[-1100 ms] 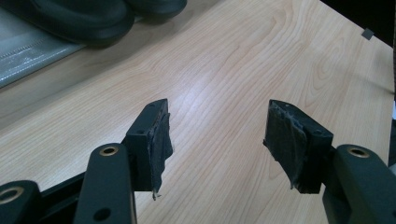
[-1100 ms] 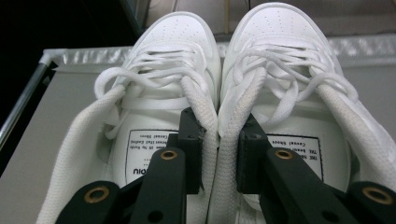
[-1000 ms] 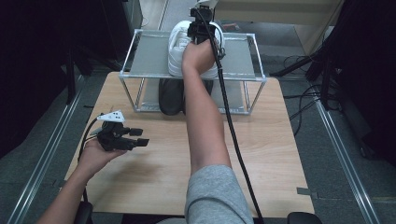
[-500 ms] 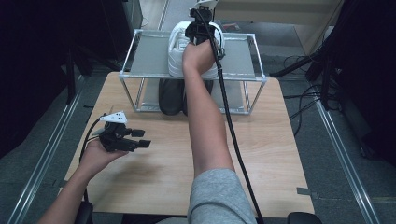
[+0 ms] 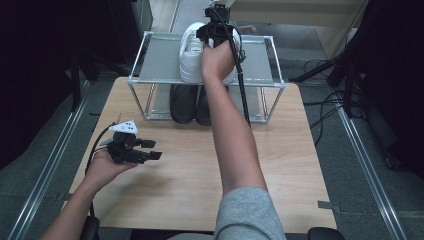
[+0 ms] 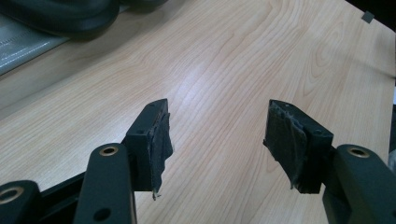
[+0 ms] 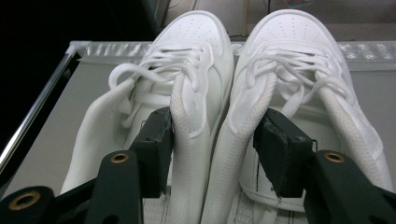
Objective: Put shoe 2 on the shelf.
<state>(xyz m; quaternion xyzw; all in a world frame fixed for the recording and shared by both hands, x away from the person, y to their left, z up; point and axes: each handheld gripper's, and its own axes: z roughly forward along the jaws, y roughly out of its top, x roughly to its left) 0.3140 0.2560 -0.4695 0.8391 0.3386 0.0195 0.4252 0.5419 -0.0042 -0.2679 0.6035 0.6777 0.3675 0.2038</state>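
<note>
Two white sneakers (image 7: 219,93) sit side by side on the top shelf of a metal rack (image 5: 155,60) at the upper centre of the high view, toes pointing away from the person. Right gripper (image 7: 212,135) is over the heels; in the right gripper view its jaws straddle the two inner collars, one jaw inside each shoe, with the adjoining inner walls between them. Jaws are partly closed against that fabric; whether they grip firmly or only touch, I cannot tell. Judgement: the step in hand is either pinching the pair together at the collars or letting it go on the shelf. To do it well, keep both inner walls seated deep between the jaws, keep the laces out of the pinch, and move straight up or down so the soles stay flat and neither shoe twists out. Left gripper (image 5: 131,149) is held low over the bench (image 5: 280,165) at the lower left of the high view, well apart from the rack; the left gripper view gives its jaws wide apart with nothing between them, only wood grain beyond. High view adds what the gripper views lack: a dark pair of shoes (image 5: 192,102) on the rack's lower level, under the white pair. Right gripper view alone gives the jaw placement inside the collars.
</note>
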